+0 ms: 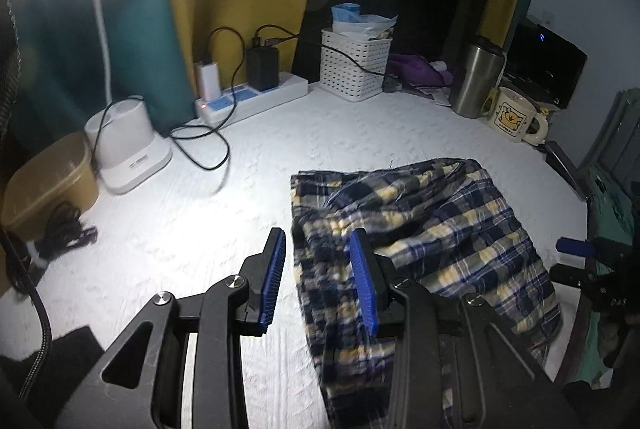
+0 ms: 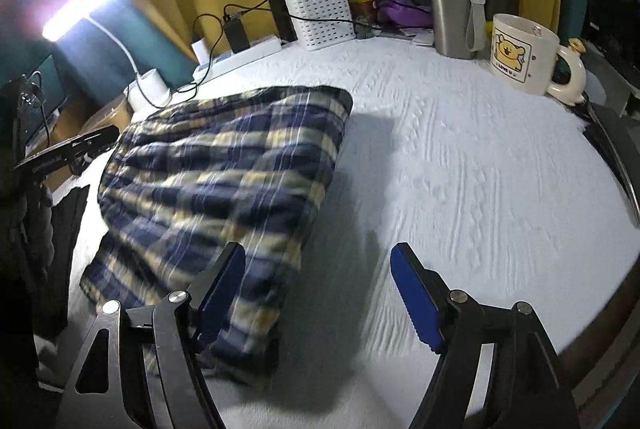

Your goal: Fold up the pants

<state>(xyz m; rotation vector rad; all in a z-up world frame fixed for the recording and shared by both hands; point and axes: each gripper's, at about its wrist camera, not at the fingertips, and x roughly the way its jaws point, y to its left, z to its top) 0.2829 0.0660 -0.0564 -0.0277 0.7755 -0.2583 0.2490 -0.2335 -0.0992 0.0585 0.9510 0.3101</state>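
Pants (image 2: 224, 173) sit already folded into a bundle mid-table (image 2: 460, 169). Left gripper (image 1: 320, 281) and right gripper (image 2: 320, 297) both hang spread, holding nothing. I'd pinch both near corners together, then fold evenly.

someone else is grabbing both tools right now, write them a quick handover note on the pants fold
Left tool: open, holding nothing, over the near left edge of the plaid pants.
Right tool: open, holding nothing, just off the pants' right edge over the white table cover.
Pants: lying in a compact, layered bundle in the middle of the cover, so at least one fold looks done.
Left: check the bundle is neat; perhaps one more fold or smoothing. Mug and steel tumbler stand behind.
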